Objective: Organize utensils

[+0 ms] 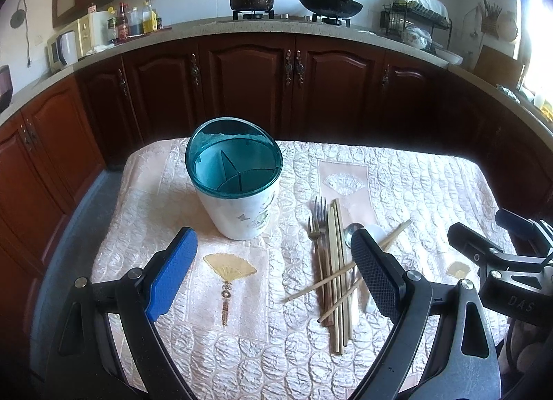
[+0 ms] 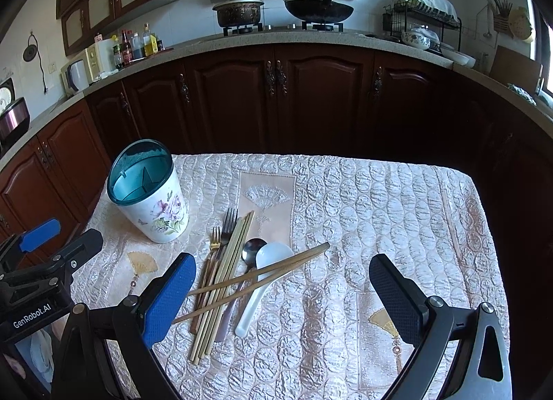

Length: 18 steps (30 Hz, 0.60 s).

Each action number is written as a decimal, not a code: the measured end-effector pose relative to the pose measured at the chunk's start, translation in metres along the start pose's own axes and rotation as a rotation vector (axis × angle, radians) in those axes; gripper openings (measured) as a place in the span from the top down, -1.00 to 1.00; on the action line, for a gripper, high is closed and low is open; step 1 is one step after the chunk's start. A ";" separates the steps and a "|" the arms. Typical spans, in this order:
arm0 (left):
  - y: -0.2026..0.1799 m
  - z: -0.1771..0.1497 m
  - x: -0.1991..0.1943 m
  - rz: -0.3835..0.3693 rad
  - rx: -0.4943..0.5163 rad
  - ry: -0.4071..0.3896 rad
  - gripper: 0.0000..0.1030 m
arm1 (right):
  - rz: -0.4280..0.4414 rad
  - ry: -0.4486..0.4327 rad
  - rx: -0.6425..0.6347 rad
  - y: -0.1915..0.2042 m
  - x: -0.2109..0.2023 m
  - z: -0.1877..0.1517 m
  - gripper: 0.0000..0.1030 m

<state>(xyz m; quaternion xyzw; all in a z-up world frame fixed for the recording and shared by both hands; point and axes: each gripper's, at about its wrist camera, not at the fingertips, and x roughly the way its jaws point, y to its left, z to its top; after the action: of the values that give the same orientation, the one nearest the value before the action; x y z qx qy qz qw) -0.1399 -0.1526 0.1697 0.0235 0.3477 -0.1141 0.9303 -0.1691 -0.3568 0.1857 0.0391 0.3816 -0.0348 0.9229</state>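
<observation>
A white floral utensil holder [image 1: 238, 206] with a teal divided rim stands upright on the quilted table; it also shows in the right wrist view [image 2: 155, 206]. To its right lies a pile of utensils: two forks [image 2: 223, 234], several chopsticks [image 2: 235, 262], a metal spoon [image 2: 250, 249] and a white ceramic spoon [image 2: 266, 262]. Two chopsticks [image 2: 262, 275] lie crosswise over the pile. My left gripper [image 1: 273, 279] is open and empty, in front of the holder. My right gripper [image 2: 281, 293] is open and empty, above the pile's near end.
The table is covered by a pale quilted cloth [image 2: 380, 210] with fan motifs. Dark wooden cabinets [image 1: 293, 82] and a counter with stove, pots and bottles stand behind. The right gripper's body shows at the right edge of the left wrist view [image 1: 501, 255].
</observation>
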 end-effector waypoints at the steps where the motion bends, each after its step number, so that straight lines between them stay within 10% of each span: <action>1: 0.000 0.000 0.000 0.002 -0.001 0.000 -0.77 | -0.002 0.003 -0.002 0.000 0.001 0.000 -0.95; 18: -0.004 -0.002 0.009 -0.021 0.025 0.025 -0.77 | -0.005 0.028 -0.003 -0.001 0.010 -0.002 -0.95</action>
<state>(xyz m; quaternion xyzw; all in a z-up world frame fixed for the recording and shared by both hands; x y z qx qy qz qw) -0.1352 -0.1583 0.1627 0.0328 0.3581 -0.1282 0.9243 -0.1637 -0.3582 0.1769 0.0370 0.3947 -0.0360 0.9174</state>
